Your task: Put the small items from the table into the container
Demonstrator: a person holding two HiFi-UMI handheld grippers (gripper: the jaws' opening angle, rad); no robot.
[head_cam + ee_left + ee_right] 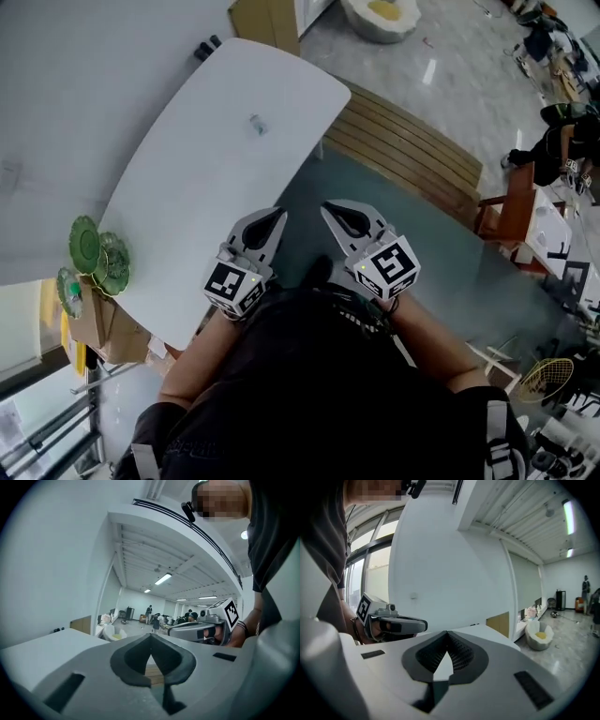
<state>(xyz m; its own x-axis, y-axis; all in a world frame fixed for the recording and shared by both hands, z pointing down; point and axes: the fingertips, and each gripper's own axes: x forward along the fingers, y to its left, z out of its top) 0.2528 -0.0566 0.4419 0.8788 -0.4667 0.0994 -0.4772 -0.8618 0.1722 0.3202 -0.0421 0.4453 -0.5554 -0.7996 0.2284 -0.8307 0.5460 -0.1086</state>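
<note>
Both tools are held in close to the person's body, low in the middle of the head view, and both are empty. The left tool (pixel 277 219) has its jaws together, tips meeting with nothing between them. The right tool (pixel 330 208) is the same, its ribbed pads closed on air.

The one small item (pixel 256 123) in sight lies alone on the white tabletop (pixel 178 197), toward the upper middle of the frame and well apart from either tool. It is pale and too small to identify. No container can be picked out in any view, so the task looks unstarted.

The risks, as I judge them:

- With the jaws closed, an approach that does not open them first would only nudge the item across the smooth top, perhaps off its edge.
- The item is pale against a pale surface, so a misjudged pinch could flick it away.
- The green dishes (pixel 97 255) sit at the tabletop's lower left edge, and a wide sweep that way could knock them off.
- With the container unseen, the item may be carried about longer than is safe.
</note>
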